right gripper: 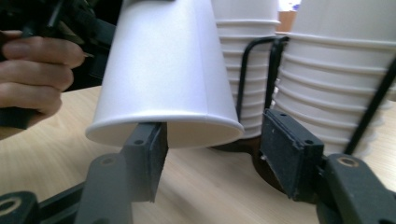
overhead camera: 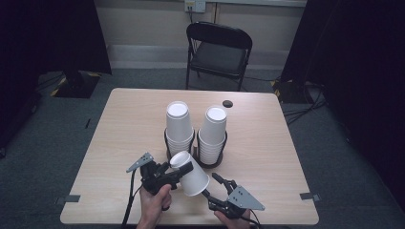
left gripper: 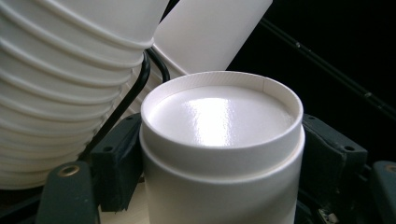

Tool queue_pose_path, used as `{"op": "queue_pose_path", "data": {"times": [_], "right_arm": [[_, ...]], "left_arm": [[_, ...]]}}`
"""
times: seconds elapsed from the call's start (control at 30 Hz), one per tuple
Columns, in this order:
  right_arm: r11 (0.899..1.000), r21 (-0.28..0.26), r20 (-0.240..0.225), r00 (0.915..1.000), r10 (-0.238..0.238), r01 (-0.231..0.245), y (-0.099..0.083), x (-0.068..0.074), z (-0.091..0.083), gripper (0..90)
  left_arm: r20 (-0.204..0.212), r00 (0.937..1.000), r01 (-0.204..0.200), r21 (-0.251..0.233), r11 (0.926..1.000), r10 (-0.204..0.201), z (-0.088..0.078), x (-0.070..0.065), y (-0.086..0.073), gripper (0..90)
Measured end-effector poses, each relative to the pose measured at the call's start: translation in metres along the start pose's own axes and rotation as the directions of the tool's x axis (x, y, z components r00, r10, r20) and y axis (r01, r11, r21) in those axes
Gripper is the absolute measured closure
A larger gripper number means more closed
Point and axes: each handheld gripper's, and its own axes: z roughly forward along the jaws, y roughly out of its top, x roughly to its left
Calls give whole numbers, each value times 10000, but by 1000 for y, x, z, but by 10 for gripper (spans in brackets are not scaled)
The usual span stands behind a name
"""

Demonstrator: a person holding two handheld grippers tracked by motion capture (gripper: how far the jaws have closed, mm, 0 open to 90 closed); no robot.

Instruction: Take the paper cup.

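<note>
The left gripper (overhead camera: 177, 172) clamps a white paper cup (overhead camera: 190, 173) by its base, tilted above the table (overhead camera: 119, 143) just before two cup stacks (overhead camera: 179, 128), while the right gripper (overhead camera: 213, 185) stands open beside its rim.

Looks like a lab or recording studio setup from my feed, not a home. Black curtains (overhead camera: 52, 33) hang on both sides, grey carpet floor (overhead camera: 43, 143), plain light wood tabletop (overhead camera: 129, 124) standing alone in the middle. Tape marks (overhead camera: 308, 196) at the tabletop edges, cables (overhead camera: 301, 112) trailing over the floor, one folding chair (overhead camera: 217, 52) at the far side. Wall socket (overhead camera: 195, 5) up top, I think; it's too small to be sure.
</note>
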Motion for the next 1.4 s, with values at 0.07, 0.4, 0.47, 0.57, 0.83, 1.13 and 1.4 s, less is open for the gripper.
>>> {"op": "queue_pose_path", "data": {"times": [0.07,0.4,0.47,0.57,0.83,1.13,1.4], "right_arm": [[9999,-94,-180,9998,-57,55,0,1,2,422],[9962,-539,-502,9962,-715,688,3,0,17,511],[9956,-537,-495,9956,-799,772,3,-1,21,535],[9972,-406,-508,9966,-654,633,2,-1,25,561],[9953,-536,-339,9960,-825,806,1,-2,24,690],[9952,-556,-295,9962,-821,804,0,-4,22,801],[9964,-556,-554,9962,-672,641,1,-4,20,833]], "left_arm": [[35,9999,114,-5,9999,-114,-2,1,0,232],[448,9980,443,117,9989,-448,-1,-4,-3,232],[621,9969,482,193,9987,-493,0,-5,-4,232],[734,9958,518,346,9981,-542,2,-6,-5,231],[808,9961,314,527,9981,-356,6,-8,-8,227],[757,9971,-60,528,9986,20,7,-5,-6,193],[675,9977,-49,469,9989,17,7,-1,-3,158]]}}
